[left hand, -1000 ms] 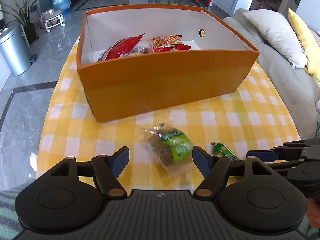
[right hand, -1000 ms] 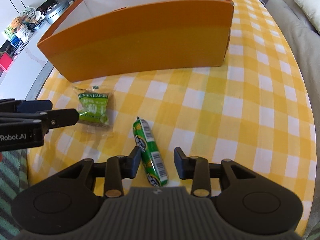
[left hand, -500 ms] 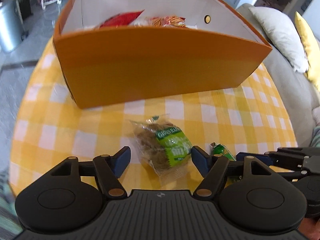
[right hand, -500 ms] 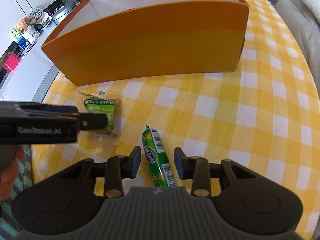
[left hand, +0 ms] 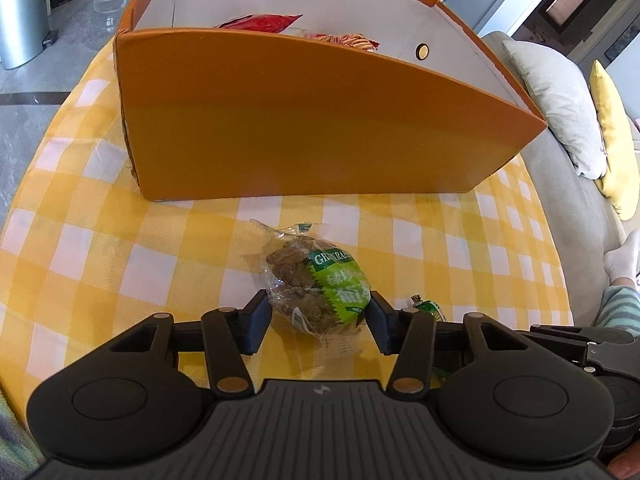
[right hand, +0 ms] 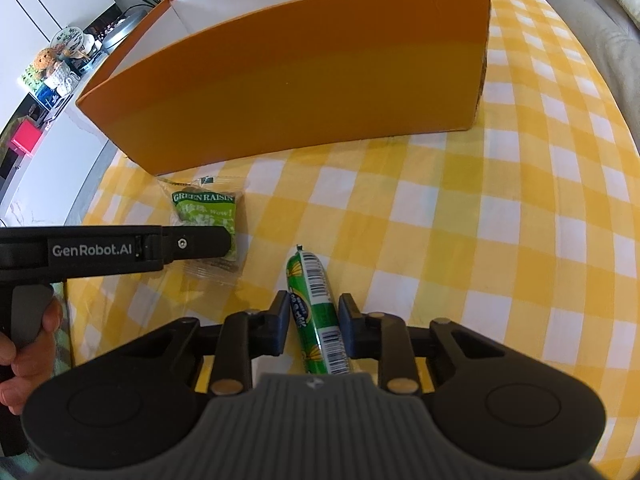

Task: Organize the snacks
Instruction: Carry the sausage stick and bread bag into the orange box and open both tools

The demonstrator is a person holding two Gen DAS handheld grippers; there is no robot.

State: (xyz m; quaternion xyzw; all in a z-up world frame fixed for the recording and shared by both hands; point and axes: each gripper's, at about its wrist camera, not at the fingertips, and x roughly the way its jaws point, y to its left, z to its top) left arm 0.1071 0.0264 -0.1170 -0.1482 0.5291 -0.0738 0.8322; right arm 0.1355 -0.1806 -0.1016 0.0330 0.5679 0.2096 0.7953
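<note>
A green raisin packet (left hand: 316,288) lies on the yellow checked tablecloth in front of the orange box (left hand: 304,120). My left gripper (left hand: 318,320) is open, its jaws on either side of the packet and close to it. The packet also shows in the right wrist view (right hand: 206,216), partly behind the left gripper's finger (right hand: 192,242). A green sausage stick (right hand: 316,312) lies between the jaws of my right gripper (right hand: 314,322), which is open with small gaps on both sides. The box (right hand: 304,80) holds red snack bags (left hand: 260,24).
The table edge runs at the left and the right of the cloth (right hand: 520,240). A grey sofa with cushions (left hand: 560,96) stands to the right. A metal bin (left hand: 24,12) stands on the floor at the far left.
Both grippers have moved forward and down. The left jaws have narrowed around the raisin packet. The sausage stick now sits deeper between the right jaws.
</note>
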